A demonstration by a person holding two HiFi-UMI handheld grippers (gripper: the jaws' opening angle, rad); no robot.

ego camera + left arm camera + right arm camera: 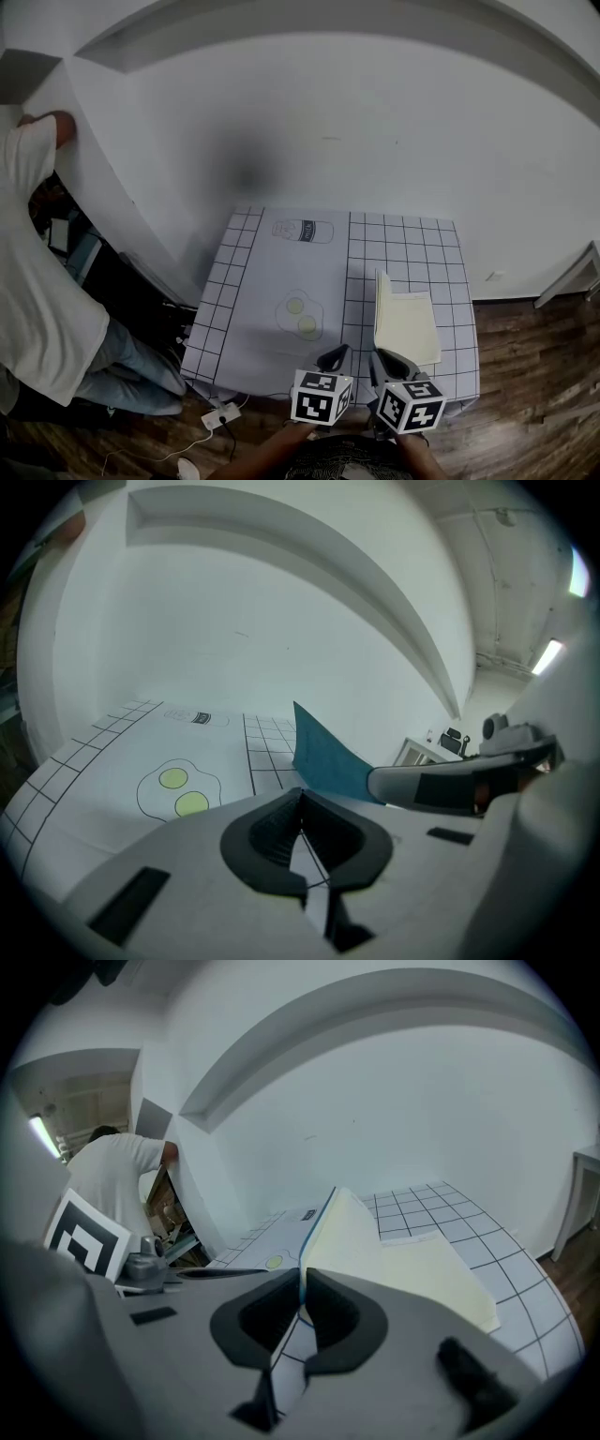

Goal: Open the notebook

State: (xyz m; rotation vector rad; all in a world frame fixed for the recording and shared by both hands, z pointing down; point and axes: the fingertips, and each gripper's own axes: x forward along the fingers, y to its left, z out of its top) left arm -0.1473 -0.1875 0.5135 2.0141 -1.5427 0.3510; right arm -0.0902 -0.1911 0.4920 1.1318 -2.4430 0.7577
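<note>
The notebook (410,326) lies on the right side of the gridded table mat (403,246), with cream pages showing. Its blue cover (322,750) stands raised on edge, cream on the inside (345,1238). My right gripper (301,1290) is shut on the cover's near edge, which runs between the pads. In the head view the right gripper (388,360) sits at the notebook's near left corner. My left gripper (333,358) hovers just left of it, shut with nothing between its jaws (301,819). The open page (442,1277) lies flat to the right.
A fried-egg drawing (301,316) and a jar drawing (303,231) are printed on the mat's plain middle panel. A person in a white shirt (36,281) crouches at the left by the wall. A power strip (217,418) lies on the wood floor below the table's front edge.
</note>
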